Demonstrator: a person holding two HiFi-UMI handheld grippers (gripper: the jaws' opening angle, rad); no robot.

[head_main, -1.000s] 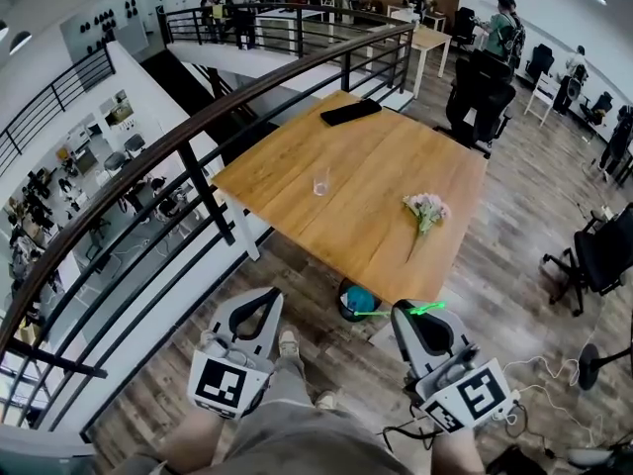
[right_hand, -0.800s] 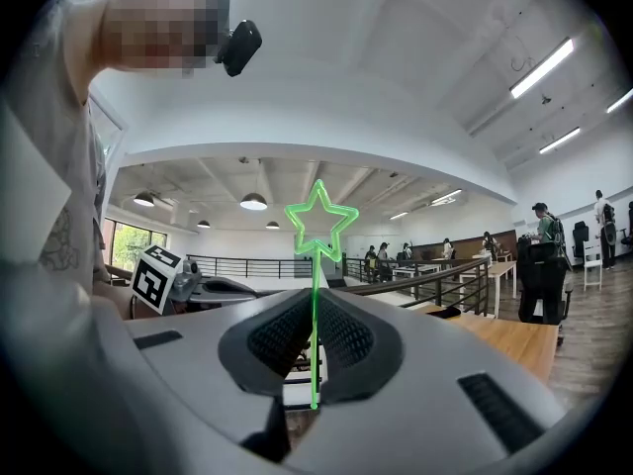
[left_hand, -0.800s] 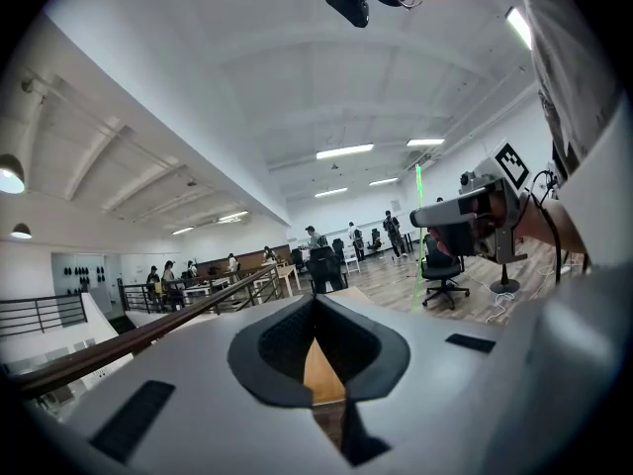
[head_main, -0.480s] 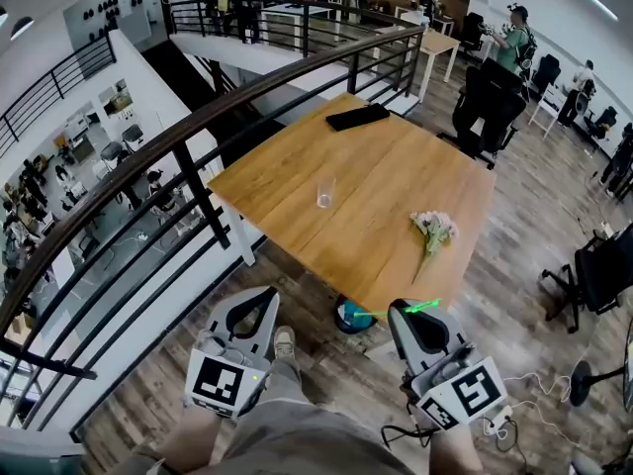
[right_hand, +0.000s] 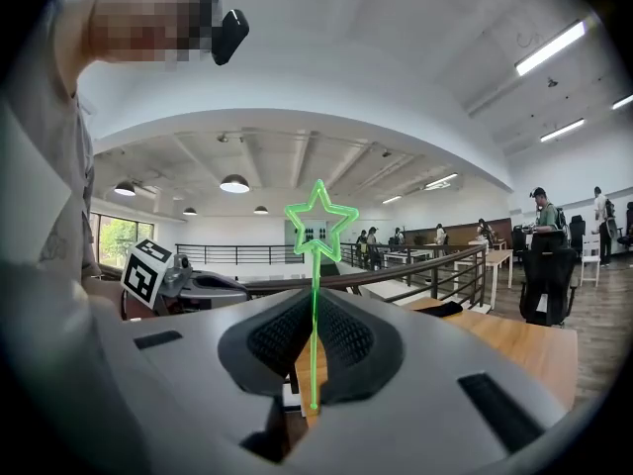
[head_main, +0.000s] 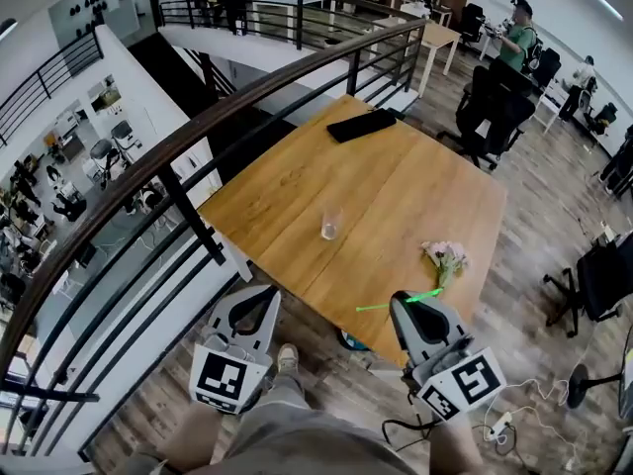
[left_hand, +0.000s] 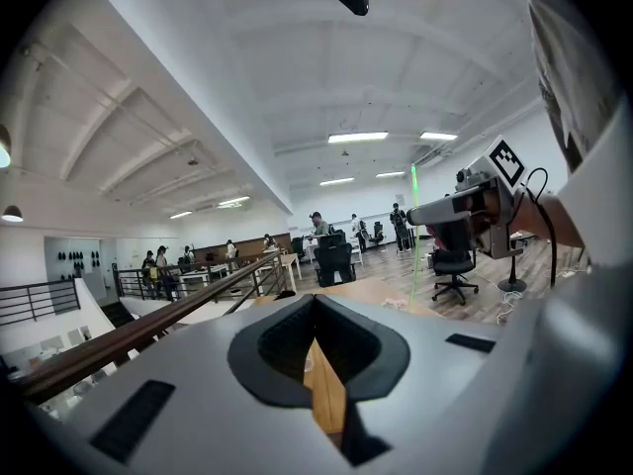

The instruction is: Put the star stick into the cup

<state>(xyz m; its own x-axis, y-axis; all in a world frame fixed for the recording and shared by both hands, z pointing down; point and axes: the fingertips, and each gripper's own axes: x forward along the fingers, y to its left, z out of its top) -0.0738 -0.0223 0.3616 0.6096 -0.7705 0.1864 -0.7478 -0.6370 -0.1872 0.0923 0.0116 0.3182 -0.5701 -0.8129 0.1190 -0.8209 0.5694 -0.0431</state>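
A clear cup (head_main: 330,224) stands upright near the middle of the wooden table (head_main: 297,181). My right gripper (head_main: 401,300) hovers at the table's near edge, shut on the green star stick (head_main: 396,302), which lies crosswise with its star end to the right. In the right gripper view the star stick (right_hand: 319,222) rises upright from between the pads of that gripper (right_hand: 316,295). My left gripper (head_main: 265,293) hangs left of the table's near corner, shut with nothing in it; in its own view the left gripper (left_hand: 315,303) shows only table through the slit.
A small bunch of pale flowers (head_main: 445,255) lies on the table's right side, near the right gripper. A black flat object (head_main: 361,125) rests at the far edge. A dark railing (head_main: 188,132) runs along the left. Office chairs (head_main: 495,107) stand beyond the table.
The table has come nearer in the head view. Both grippers now reach its near edge, and the star stick lies over the tabletop instead of over the floor.
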